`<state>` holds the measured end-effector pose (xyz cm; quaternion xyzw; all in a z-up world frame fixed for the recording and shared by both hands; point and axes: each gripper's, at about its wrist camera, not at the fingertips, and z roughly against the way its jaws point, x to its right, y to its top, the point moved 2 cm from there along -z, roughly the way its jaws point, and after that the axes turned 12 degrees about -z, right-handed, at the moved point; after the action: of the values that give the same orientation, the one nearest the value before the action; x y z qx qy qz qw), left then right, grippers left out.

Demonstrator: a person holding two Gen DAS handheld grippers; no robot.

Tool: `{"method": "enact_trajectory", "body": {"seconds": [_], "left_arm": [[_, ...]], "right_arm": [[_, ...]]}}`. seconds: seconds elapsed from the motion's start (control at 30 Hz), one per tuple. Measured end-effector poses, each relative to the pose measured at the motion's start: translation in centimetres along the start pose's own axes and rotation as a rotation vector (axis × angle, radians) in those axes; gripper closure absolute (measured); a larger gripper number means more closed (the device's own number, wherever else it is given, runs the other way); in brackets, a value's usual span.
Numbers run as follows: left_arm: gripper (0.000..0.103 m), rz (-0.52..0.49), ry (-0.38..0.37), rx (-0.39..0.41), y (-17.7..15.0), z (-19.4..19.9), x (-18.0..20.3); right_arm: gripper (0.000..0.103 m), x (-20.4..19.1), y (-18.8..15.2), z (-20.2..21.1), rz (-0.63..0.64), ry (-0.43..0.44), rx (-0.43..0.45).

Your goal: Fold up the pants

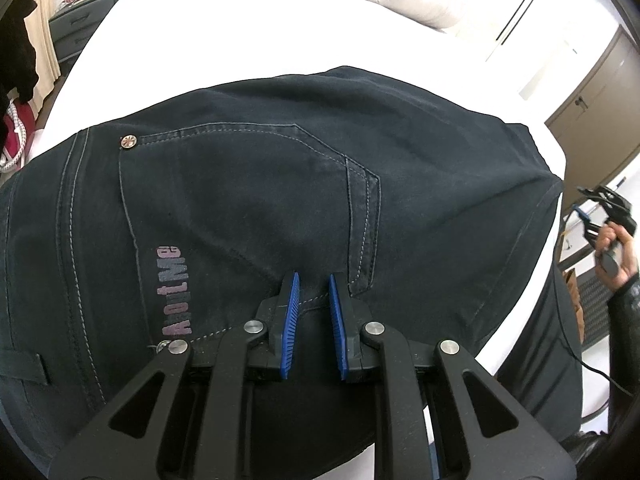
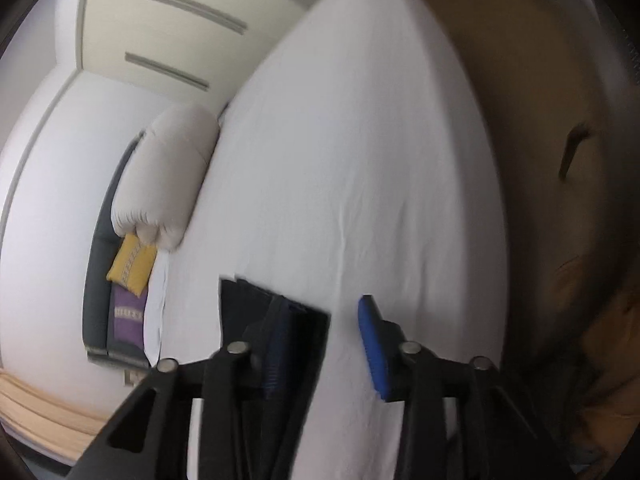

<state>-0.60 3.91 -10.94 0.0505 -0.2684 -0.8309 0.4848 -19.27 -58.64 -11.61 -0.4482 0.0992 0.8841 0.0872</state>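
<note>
The dark denim jeans (image 1: 280, 200) lie flat on the bed (image 1: 240, 28) right under the narrowly parted, empty left tongs (image 1: 314, 308), while the right tongs (image 2: 320, 340) gape wide off the bed's edge; heavy, limp denim likely grips best at waistband or hems.

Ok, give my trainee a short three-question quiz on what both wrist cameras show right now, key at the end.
1. True or false: the left gripper is clamped on the pants.
2. Multiple choice: the pants lie on A) a wooden table, B) a white bed, C) a carpet.
3. What colour is the cushion below the rolled duvet in the right wrist view?

Key: 1 false, its jaws stand apart above the back pocket. 2 B. 3 yellow.
</note>
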Motion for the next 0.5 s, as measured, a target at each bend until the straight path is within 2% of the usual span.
{"method": "enact_trajectory", "body": {"seconds": [0.07,0.17,0.3,0.43,0.5], "left_arm": [[0.088,0.002,-0.003,0.006,-0.2,0.0,-0.2],[0.088,0.009,-0.005,0.014,-0.4,0.1,-0.3],[0.088,0.007,0.0,0.016,-0.6,0.2,0.1],[0.088,0.009,-0.004,0.015,-0.3,0.3,0.3],[0.088,0.011,-0.014,0.017,-0.3,0.5,0.2]], "right_arm": [[0.062,-1.0,-0.9,1.1,0.04,0.019,-0.047],[0.062,-2.6,-4.6,1.2,0.11,0.087,-0.223],[0.062,-3.8,-13.4,-1.0,0.148,0.131,-0.523],[0.062,-4.0,-21.6,-3.6,0.161,0.106,-0.758],[0.062,-3.8,-24.8,-4.5,0.182,0.058,-0.83]]}}
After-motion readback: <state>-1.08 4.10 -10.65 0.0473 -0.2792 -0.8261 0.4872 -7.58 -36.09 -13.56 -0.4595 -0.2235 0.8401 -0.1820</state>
